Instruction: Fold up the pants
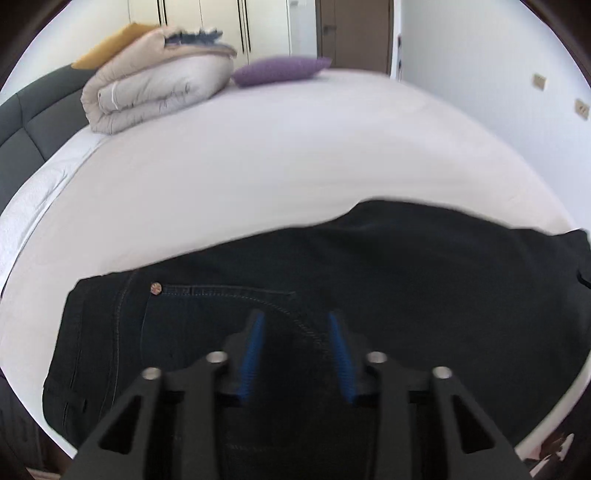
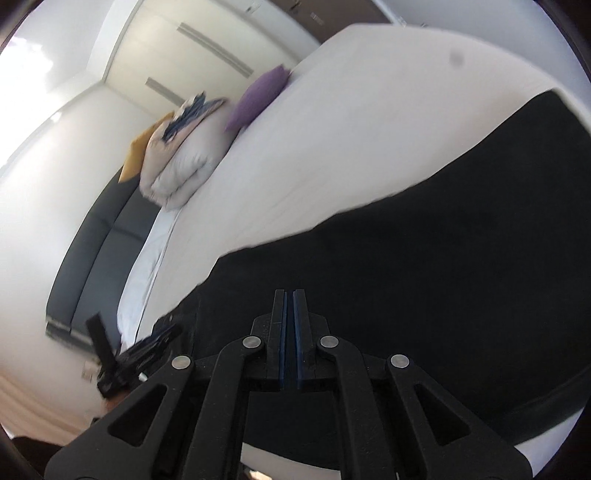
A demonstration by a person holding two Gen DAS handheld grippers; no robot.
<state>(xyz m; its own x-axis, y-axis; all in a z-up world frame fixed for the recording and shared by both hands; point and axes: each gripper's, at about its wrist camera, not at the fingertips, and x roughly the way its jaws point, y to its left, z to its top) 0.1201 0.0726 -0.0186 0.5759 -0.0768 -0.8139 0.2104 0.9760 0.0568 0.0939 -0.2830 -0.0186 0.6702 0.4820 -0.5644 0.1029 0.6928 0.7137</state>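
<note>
The pants (image 1: 369, 277) are dark denim and lie on the bed (image 1: 277, 155), a white-sheeted mattress. In the left wrist view they fill the lower half of the frame, with a pocket seam and a copper rivet (image 1: 156, 287) at lower left. In the right wrist view the pants (image 2: 424, 266) run as a dark band from the lower middle up to the right edge, with white sheet above and a strip of it below.

The left tool (image 1: 297, 317) sits at lower centre of its view, above the pocket area. Its blue-padded fingers (image 1: 255, 354) stand apart with a clear gap, and only denim shows beyond that gap; I cannot tell whether the tips touch the cloth. The right tool (image 2: 290, 295) sits at lower centre of its view, its fingers pressed together with only a thin slit between the blue pads. No cloth shows between them. The left tool (image 2: 133, 354) also appears there at lower left, blurred, by the near end of the pants.

Further out, a folded beige duvet (image 1: 155, 85) lies at upper left of the left view, with a mustard pillow (image 1: 110, 44) behind it and a purple cushion (image 1: 280, 70) beside it at upper centre. A dark grey headboard (image 1: 33, 118) lines the left edge. Wardrobe doors (image 1: 221, 18) and a brown door (image 1: 354, 29) stand along the top.
</note>
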